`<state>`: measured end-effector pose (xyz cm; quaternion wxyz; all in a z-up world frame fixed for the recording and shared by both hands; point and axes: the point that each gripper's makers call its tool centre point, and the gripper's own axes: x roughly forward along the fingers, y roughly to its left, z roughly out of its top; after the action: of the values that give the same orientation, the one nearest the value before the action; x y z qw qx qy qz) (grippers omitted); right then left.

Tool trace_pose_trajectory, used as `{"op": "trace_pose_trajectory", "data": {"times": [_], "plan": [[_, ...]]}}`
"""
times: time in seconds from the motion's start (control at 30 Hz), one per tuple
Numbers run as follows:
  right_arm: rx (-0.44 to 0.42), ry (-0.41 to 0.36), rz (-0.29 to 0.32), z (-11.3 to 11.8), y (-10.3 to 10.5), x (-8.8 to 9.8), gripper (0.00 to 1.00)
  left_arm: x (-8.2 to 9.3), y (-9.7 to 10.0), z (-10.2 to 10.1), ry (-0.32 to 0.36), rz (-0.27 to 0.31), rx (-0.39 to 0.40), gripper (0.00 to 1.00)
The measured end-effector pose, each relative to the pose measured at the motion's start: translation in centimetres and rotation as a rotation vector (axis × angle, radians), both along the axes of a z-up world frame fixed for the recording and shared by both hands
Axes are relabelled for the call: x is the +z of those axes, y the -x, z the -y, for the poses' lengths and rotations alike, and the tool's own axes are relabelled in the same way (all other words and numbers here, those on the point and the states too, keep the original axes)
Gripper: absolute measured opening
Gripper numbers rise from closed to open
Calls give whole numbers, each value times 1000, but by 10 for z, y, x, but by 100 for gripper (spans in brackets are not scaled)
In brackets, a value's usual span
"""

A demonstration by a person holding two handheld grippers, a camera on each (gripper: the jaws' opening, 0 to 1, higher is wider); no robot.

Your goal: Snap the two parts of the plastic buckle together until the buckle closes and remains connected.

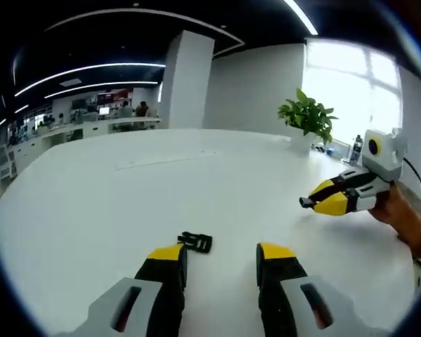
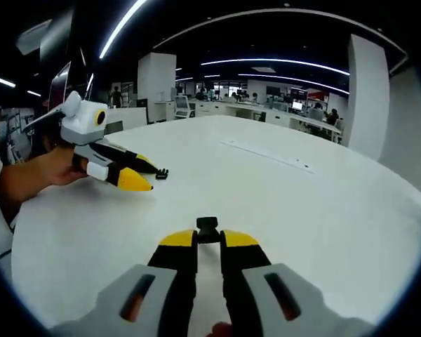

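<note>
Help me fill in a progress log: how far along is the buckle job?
Done: the right gripper is shut on one buckle half. In hand: the left gripper hovers open just behind the other half, which lies loose on the white table. Left: grip that half, bring the two together and snap them shut. They are still well apart.

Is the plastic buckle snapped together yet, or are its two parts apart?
Apart. One buckle part lies on the white table ahead of the open left gripper; the other buckle part sits pinched in the right gripper.
</note>
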<state>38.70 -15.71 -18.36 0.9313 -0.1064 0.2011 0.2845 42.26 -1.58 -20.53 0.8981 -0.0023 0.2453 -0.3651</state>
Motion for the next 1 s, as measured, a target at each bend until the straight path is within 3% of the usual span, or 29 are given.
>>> {"op": "trace_pose_trajectory", "data": {"times": [0.57, 0.7, 1.0], "plan": [[3, -4, -1, -1, 0, 0, 13, -2, -22, 10, -67, 45, -14, 35], [2, -4, -2, -1, 0, 0, 13, -3, -25, 3, -101, 65, 16, 30], [-1, -3, -3, -2, 0, -1, 13, -2, -28, -8, -98, 63, 53, 26]]}}
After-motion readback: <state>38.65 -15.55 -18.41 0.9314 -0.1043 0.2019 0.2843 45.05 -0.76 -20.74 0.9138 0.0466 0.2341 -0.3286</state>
